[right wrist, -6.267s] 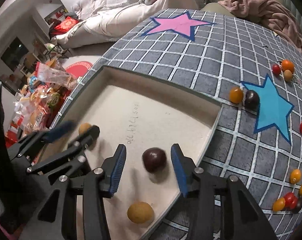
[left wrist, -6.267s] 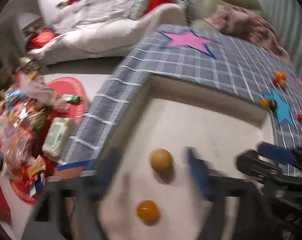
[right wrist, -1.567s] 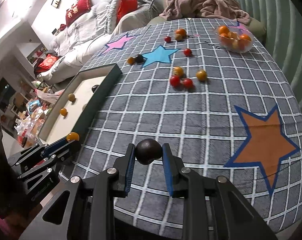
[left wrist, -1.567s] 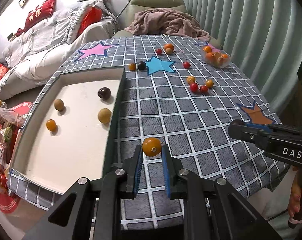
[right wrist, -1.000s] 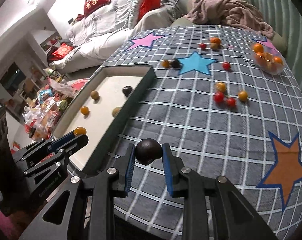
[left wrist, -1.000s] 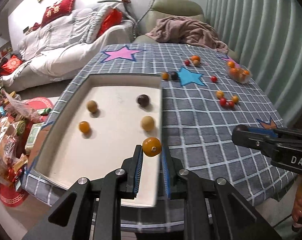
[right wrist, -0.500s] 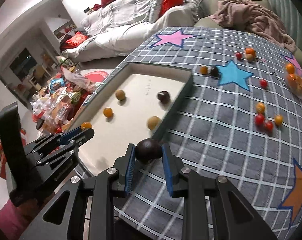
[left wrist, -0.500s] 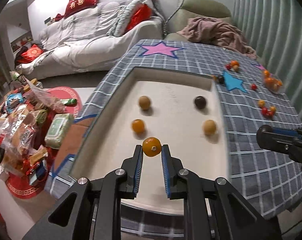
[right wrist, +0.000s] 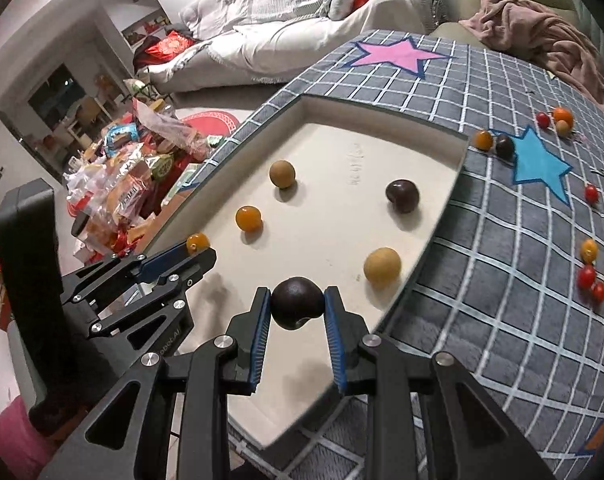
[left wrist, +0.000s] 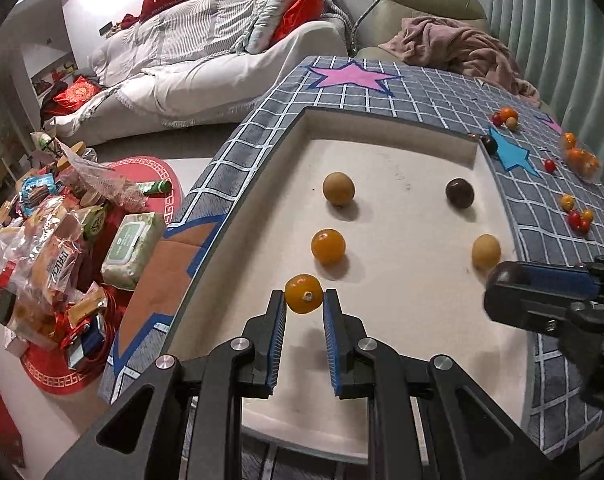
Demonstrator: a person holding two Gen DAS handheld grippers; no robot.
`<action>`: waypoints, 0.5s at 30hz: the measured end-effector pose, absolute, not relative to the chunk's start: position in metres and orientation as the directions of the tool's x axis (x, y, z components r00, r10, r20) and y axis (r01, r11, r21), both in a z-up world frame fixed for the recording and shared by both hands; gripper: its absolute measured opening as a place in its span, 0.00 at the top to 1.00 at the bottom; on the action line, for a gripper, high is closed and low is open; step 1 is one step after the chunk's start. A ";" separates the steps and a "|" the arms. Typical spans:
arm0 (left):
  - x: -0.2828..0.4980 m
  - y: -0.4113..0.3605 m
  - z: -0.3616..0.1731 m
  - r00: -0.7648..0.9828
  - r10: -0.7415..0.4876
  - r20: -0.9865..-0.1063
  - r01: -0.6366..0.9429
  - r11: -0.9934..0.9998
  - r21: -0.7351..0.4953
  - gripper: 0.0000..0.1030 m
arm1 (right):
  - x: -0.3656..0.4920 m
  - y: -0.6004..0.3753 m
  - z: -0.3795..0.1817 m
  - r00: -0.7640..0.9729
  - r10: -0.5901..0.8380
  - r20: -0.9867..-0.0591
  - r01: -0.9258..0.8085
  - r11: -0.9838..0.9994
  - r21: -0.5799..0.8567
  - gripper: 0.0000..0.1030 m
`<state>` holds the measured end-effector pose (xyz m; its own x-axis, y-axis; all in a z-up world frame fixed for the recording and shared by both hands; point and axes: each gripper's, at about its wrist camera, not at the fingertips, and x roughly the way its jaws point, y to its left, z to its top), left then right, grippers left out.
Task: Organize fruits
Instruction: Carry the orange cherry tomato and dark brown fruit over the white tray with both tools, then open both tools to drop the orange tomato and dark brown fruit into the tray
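On the floor at far left lies a heap of snack packets (left wrist: 50, 236), well clear of the work. The left claw (left wrist: 303, 300) pinches an orange fruit (left wrist: 303, 294) and hangs over the near left part of the tray (left wrist: 385, 128); bare tray floor lies straight beneath it, so its release looks like a short drop. Just beyond it sit another orange fruit (left wrist: 328, 247) and a tan one (left wrist: 338, 188), close enough that a rolling fruit could knock them. Right of that, the right claw (right wrist: 298, 304) grips a dark fruit (right wrist: 297, 302) above the tray's near right part, with a yellow fruit (right wrist: 382, 268) just beside it and a dark one (right wrist: 401, 196) farther back. Further right, loose fruits (right wrist: 593, 272) are still scattered on the checked surface (right wrist: 501, 240).
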<state>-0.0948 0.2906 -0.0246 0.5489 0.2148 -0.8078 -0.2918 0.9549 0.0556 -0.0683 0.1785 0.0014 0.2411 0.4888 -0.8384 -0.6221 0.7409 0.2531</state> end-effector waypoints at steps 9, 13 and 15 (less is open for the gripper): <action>-0.090 0.290 -0.035 0.521 0.229 -0.822 -0.295 0.952 0.079 0.80 | -0.057 0.191 -0.023 0.222 0.426 -0.877 -0.607 0.765 0.218 0.71; -0.088 0.289 -0.040 0.500 0.236 -0.833 -0.293 0.952 0.093 0.80 | -0.056 0.194 -0.026 0.226 0.411 -0.883 -0.613 0.765 0.199 0.71; -0.088 0.288 -0.041 0.501 0.240 -0.832 -0.292 0.951 0.098 0.79 | -0.054 0.194 -0.027 0.219 0.418 -0.882 -0.611 0.764 0.210 0.66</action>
<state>-0.0884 0.2885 -0.0405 0.5008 0.2396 -0.8317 -0.2922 0.9513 0.0980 -0.0545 0.1941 -0.0272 0.2192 0.4176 -0.8818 -0.6106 0.7636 0.2098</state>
